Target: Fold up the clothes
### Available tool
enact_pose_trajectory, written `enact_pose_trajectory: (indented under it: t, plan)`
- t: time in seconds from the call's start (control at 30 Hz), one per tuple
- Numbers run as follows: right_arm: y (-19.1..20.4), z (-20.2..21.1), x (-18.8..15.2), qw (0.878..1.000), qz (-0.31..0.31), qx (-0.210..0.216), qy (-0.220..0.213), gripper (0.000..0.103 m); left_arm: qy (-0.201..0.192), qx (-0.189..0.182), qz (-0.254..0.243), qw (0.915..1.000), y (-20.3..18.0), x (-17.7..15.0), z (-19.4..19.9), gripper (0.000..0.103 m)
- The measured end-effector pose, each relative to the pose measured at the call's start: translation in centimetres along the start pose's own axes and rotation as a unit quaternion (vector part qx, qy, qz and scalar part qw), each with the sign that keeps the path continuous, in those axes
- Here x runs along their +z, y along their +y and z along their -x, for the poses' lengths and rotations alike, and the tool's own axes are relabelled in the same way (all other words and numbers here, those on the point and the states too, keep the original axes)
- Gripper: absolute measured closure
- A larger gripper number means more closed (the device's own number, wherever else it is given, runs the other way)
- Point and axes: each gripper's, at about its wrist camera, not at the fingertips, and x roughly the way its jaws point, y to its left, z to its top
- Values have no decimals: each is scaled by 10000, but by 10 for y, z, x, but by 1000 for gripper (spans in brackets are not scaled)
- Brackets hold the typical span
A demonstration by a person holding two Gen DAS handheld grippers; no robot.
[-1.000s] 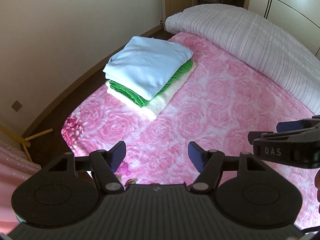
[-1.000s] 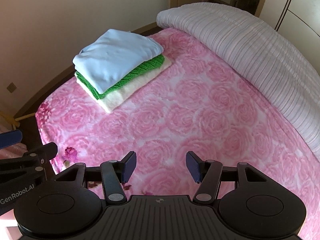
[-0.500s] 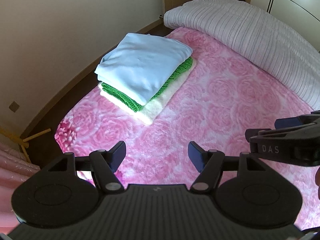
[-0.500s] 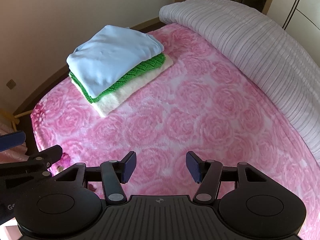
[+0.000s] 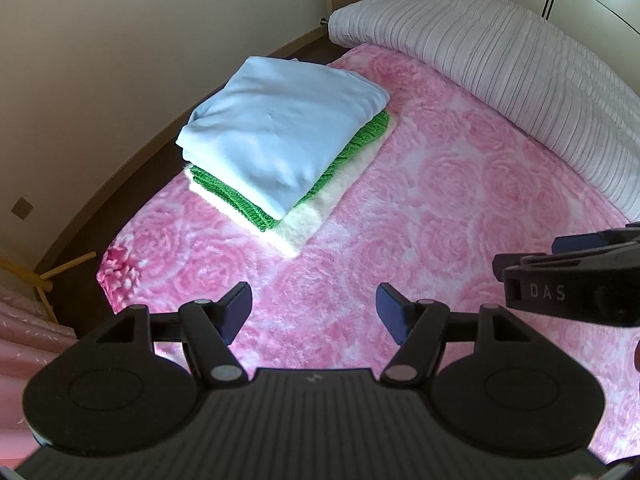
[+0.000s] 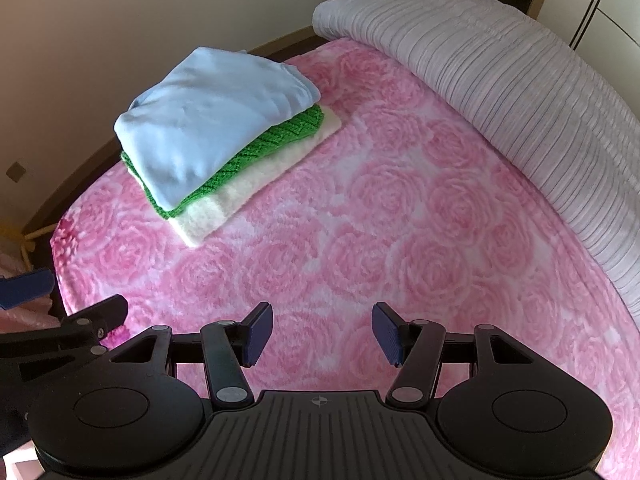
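So we've got a stack of three folded clothes sitting on the bed, near its far left corner by the wall. On top is a light blue top (image 5: 280, 136), smooth and soft-looking, folded into a rough rectangle. Under it there's a green sweater (image 5: 360, 140) with a chunky ribbed knit, only its edges poking out. At the bottom is a cream fleece (image 5: 308, 220), fuzzy, flat and a bit wider than the rest, so a strip of it shows along the near side. Most of those two lower pieces is covered, so we can't say what kind of garments they really are.

The bed wears a plush pink blanket (image 5: 440, 220) printed with big roses, and a pale ribbed quilt (image 5: 500, 64) lies in a long rolled heap along the far right side, cut off at the frame edge.

Our left gripper (image 5: 314, 312) hovers above the blanket with its fingers spread apart, nothing between them. Same deal for the right gripper (image 6: 322, 334): fingers wide apart, holding nothing, well short of the stack. Each one peeks into the other's camera from the side, only partly in view.

Past the bed corner there's something yellow (image 5: 36, 276) on the dark floor, too cropped to make out.
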Motion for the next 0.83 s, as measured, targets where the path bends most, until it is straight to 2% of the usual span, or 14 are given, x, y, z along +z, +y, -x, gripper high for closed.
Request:
enact_pose_trajectory:
  t: [0.6, 0.83]
  plan:
    - [-3, -21, 23, 10000, -34, 2, 73, 44, 110, -9, 186, 9998, 4, 12, -23, 38]
    - [-3, -18, 24, 10000, -54, 6, 25, 44, -53, 109, 190, 9997, 7, 16, -18, 37]
